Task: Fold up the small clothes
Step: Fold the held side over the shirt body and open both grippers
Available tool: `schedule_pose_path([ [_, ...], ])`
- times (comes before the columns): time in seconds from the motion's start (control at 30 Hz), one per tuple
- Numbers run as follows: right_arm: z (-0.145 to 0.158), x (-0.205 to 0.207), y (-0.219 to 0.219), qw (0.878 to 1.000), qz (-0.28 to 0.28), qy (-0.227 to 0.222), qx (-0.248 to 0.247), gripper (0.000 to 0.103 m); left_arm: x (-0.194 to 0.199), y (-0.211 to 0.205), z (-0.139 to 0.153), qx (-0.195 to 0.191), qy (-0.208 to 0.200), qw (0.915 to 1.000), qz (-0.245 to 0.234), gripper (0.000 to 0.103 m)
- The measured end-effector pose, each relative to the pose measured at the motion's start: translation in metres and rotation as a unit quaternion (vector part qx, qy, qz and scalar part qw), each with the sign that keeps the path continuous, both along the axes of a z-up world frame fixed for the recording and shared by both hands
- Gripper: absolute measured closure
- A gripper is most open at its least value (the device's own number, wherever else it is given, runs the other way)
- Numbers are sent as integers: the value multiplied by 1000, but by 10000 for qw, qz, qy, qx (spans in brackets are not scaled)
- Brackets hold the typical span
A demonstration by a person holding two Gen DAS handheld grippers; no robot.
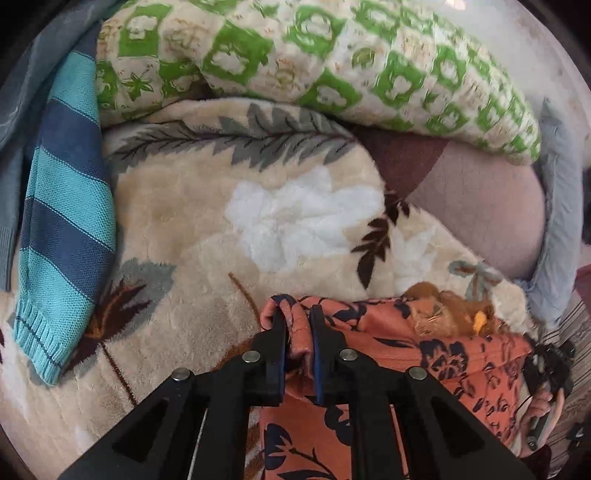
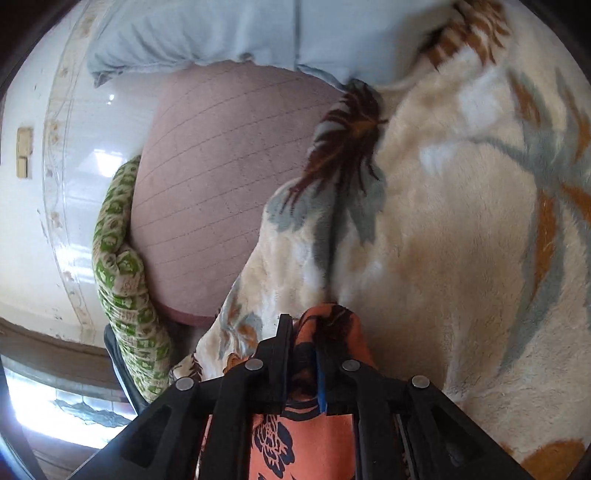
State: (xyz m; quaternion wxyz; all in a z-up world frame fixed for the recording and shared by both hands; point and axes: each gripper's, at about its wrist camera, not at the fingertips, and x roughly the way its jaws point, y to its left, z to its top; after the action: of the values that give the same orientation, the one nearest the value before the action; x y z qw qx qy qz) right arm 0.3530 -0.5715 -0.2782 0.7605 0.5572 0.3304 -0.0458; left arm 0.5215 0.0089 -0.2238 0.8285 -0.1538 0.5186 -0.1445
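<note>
An orange garment with dark blue flowers lies on a cream plush blanket. My left gripper is shut on a bunched edge of the garment, which stretches away to the right. In the right wrist view my right gripper is shut on another bunched edge of the same orange garment, which hangs down below the jaws. The other hand-held gripper shows at the far right of the left wrist view.
A blue and teal striped knit lies at the left. A green and cream patterned quilt lies at the back. A pinkish quilted mattress, a light blue pillow and a white tiled wall are beyond.
</note>
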Motion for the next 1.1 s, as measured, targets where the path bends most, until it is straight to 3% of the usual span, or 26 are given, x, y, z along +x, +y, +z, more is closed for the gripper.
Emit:
schedule_pose_path([
  [0.07, 4, -20, -7, 9995, -205, -232, -2, 89, -7, 17, 14, -581, -199, 9979, 210, 88],
  [0.1, 12, -34, -12, 9986, -432, -260, -169, 79, -12, 23, 20, -713, -209, 9967, 332, 84],
  [0.13, 20, -47, -17, 9970, -657, -305, -285, 57, -18, 25, 28, -642, -201, 9965, 488, 78],
  [0.17, 30, -61, -22, 9952, -829, -425, -294, 43, -29, 26, 39, -397, -318, 9963, 699, 73],
  [0.2, 42, -73, -23, 9935, -946, -485, -395, 35, -43, 24, 52, -276, -585, 9946, 809, 59],
  [0.23, 59, -78, -18, 9934, -803, -459, -675, 35, -58, 22, 64, -357, -903, 9922, 788, 40],
  [0.27, 77, -77, -7, 9921, -425, -431, -1103, 35, -70, 20, 74, -455, -1168, 9892, 759, 34],
  [0.33, 106, -67, 34, 9764, 518, -149, -2092, 35, -104, 16, 91, -344, -1555, 9826, 958, 33],
  [0.4, 119, -56, 85, 9544, 1491, 3, -2588, 36, -142, 5, 93, -146, -1736, 9802, 936, 24],
  [0.47, 116, -43, 139, 9320, 2270, 161, -2823, 38, -168, -11, 73, 85, -1433, 9876, 640, 21],
  [0.57, 96, -20, 219, 8932, 3177, 431, -3153, 52, -190, -22, 24, 462, -805, 9933, 691, 21],
  [0.63, 80, -3, 269, 8657, 3594, 540, -3442, 67, -188, -27, 0, 936, -686, 9910, 672, 21],
  [0.7, 60, 15, 304, 8527, 3818, 650, -3505, 67, -183, -31, -5, 1435, -819, 9842, 641, 18],
  [0.73, 51, 31, 318, 8489, 3910, 743, -3479, 68, -177, -32, -7, 1501, -817, 9834, 618, 9],
  [0.8, 35, 66, 336, 8408, 3790, 977, -3739, 69, -164, -31, -22, 1293, -563, 9889, 466, 5],
  [0.83, 30, 81, 339, 8422, 3651, 987, -3843, 69, -160, -30, -30, 1229, -356, 9906, 474, 5],
  [0.9, 28, 115, 334, 8547, 3256, 1063, -3901, 71, -158, -30, -24, 1219, -467, 9900, 538, 4],
  [1.0, 32, 147, 299, 9066, 2588, 1132, -3134, 71, -158, -35, -15, 1205, -502, 9906, 400, 4],
  [1.03, 42, 147, 288, 9160, 2274, 1012, -3147, 71, -158, -36, -14, 1202, -469, 9909, 387, 4],
  [1.1, 67, 131, 268, 9203, 1800, 691, -3402, 70, -155, -37, -16, 1303, -282, 9902, 424, 4],
])
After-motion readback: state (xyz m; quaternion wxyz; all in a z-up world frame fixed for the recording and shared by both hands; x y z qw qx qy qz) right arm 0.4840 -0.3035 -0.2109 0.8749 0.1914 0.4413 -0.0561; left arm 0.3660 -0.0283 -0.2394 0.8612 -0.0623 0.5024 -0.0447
